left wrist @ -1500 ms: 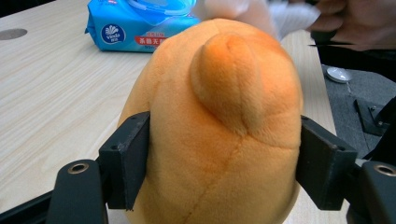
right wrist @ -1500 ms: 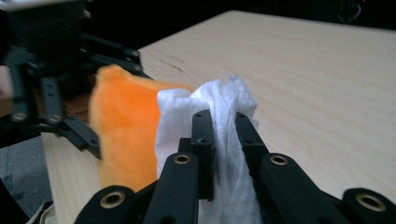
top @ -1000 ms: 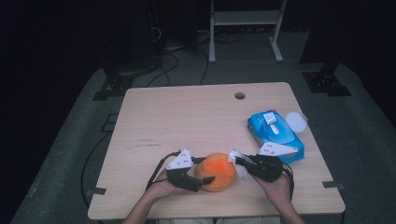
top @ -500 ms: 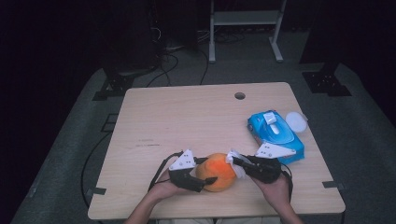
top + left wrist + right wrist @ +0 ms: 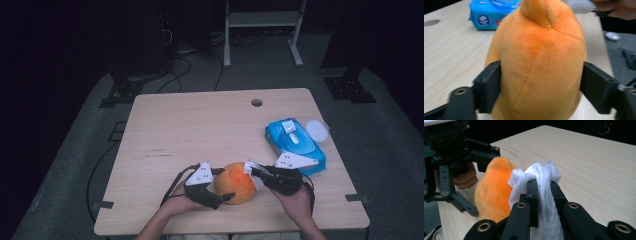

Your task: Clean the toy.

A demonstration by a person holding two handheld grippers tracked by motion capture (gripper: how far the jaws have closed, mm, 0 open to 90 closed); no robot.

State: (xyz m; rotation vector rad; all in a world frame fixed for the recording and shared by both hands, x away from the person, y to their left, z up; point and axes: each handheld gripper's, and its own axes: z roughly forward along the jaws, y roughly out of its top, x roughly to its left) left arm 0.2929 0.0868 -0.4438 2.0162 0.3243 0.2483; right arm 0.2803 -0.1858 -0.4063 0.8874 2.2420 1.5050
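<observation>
An orange plush toy (image 5: 236, 182) stands on the table's near edge, between the jaws of my left gripper (image 5: 226, 185). In the left gripper view its fingers (image 5: 487, 85) press the toy (image 5: 539, 62) from both sides. The jaws have just been opening a little, and the toy is still between them. My right gripper (image 5: 255, 173) is shut on a bunched white wipe (image 5: 544, 177). It holds the wipe against the upper right of the toy (image 5: 494, 192).
A blue pack of wet wipes (image 5: 295, 142) lies at the table's right edge, just behind my right hand, with a round white lid (image 5: 317, 131) beside it. The wooden table (image 5: 200, 125) has a small hole (image 5: 257, 102) near its far edge. Dark floor surrounds it.
</observation>
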